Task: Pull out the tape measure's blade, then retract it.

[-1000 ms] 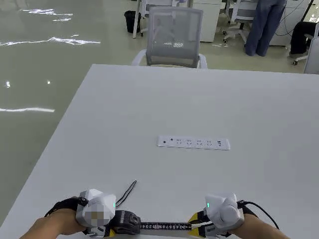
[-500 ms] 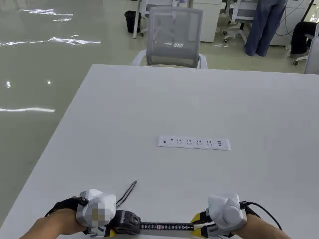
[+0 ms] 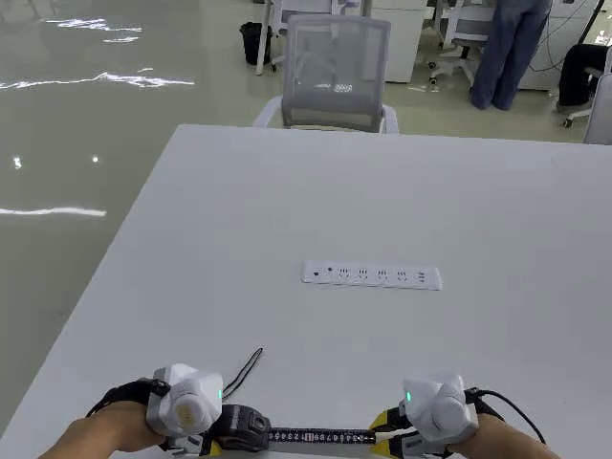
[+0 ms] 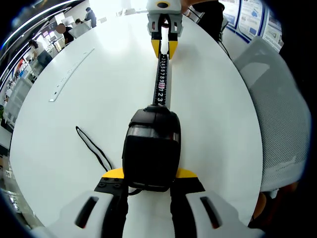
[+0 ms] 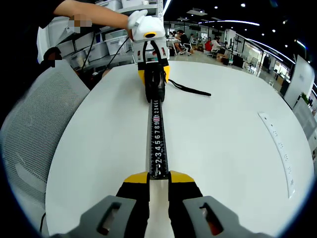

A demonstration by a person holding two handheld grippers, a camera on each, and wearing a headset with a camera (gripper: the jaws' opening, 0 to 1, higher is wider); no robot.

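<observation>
Mid-pull, I judge: my left gripper [image 4: 151,174] clamps the tape measure [image 4: 151,144], my right gripper [image 5: 158,177] pinches its blade [image 5: 157,144]; next, draw farther away.

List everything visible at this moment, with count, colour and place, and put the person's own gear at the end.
table: one, white, spans the scene
tape measure: one, black, at the table's near edge, between the left jaws
blade: one, black with white numbers, pulled out along the table between the two grippers
strap: one, black, lying on the table beside the tape measure
power strip: one, white, mid-table
far chair: one, grey mesh, at the table's far edge
near chair: one, grey mesh, on the person's side
bin: one, dark, on the floor beyond the table
left gripper: yellow tips, shut on the tape measure
right gripper: yellow tips, shut on the blade
</observation>
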